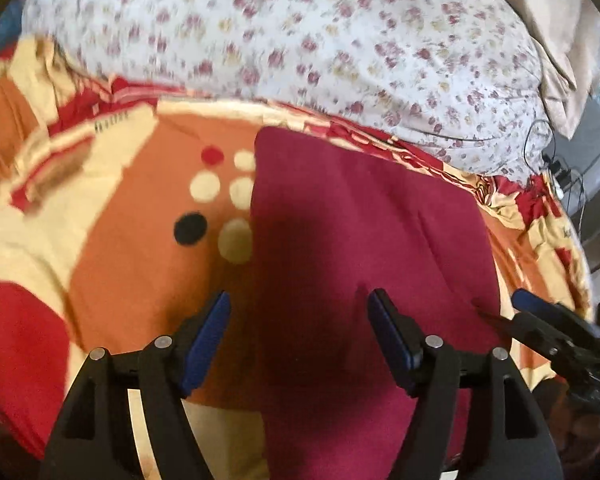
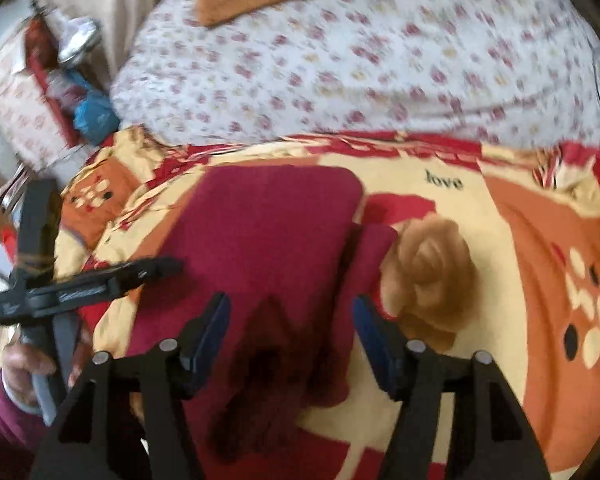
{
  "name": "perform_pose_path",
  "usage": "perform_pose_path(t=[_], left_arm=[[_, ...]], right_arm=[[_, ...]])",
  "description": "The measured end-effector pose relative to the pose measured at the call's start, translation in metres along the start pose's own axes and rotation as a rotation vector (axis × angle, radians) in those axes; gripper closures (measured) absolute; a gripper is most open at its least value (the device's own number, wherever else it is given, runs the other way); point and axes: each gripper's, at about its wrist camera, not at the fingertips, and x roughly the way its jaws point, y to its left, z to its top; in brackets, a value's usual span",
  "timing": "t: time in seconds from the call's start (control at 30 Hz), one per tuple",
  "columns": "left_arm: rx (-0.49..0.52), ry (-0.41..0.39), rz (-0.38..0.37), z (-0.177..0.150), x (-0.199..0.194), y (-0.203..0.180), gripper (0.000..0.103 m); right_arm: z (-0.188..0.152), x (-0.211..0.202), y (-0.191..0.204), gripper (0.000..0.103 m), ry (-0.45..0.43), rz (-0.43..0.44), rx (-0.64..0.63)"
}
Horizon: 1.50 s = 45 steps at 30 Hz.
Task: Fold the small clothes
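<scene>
A dark red cloth (image 1: 364, 240) lies spread on a blanket (image 1: 112, 216) patterned in orange, cream and red, which covers the near part of the bed. Beyond the blanket lies a white flowered sheet (image 1: 284, 40). The left gripper (image 1: 299, 320) hangs just above the cloth's near left part, jaws wide apart and empty. The right gripper (image 2: 291, 322) is above the cloth's near end where it bunches into folds, also wide open with nothing between its pads. A tan rose print (image 2: 428, 276) on the blanket shows just right of the cloth.
</scene>
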Motion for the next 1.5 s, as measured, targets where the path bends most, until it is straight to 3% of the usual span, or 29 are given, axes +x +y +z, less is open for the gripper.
perform_pose_path(t=[0.03, 0.13, 0.33, 0.5, 0.6, 0.8, 1.13, 1.5], left_arm=[[0.011, -0.008, 0.018, -0.001, -0.002, -0.003, 0.041], [0.029, -0.031, 0.074, -0.002, -0.006, -0.009, 0.041], [-0.006, -0.032, 0.100, -0.008, -0.007, -0.014, 0.041], [0.035, -0.070, 0.149, -0.015, -0.018, -0.024, 0.041], [0.028, -0.110, 0.169, -0.015, -0.028, -0.025, 0.041], [0.063, -0.167, 0.201, -0.015, -0.045, -0.034, 0.041], [0.058, -0.198, 0.227, -0.018, -0.056, -0.031, 0.041], [0.061, -0.194, 0.234, -0.020, -0.055, -0.031, 0.041]], right_arm=[[-0.002, -0.006, 0.008, 0.055, -0.014, 0.006, -0.032], [-0.008, -0.007, 0.024, 0.064, -0.017, 0.031, -0.092], [-0.026, 0.027, 0.025, 0.065, 0.056, -0.107, -0.155], [-0.026, 0.012, 0.014, 0.065, 0.021, -0.057, -0.091], [-0.020, -0.005, 0.013, 0.053, -0.018, -0.039, -0.044], [-0.014, -0.023, 0.030, 0.033, -0.100, -0.114, -0.077], [-0.013, -0.024, 0.043, 0.025, -0.139, -0.173, -0.082], [-0.014, -0.017, 0.041, 0.022, -0.118, -0.167, -0.065]])
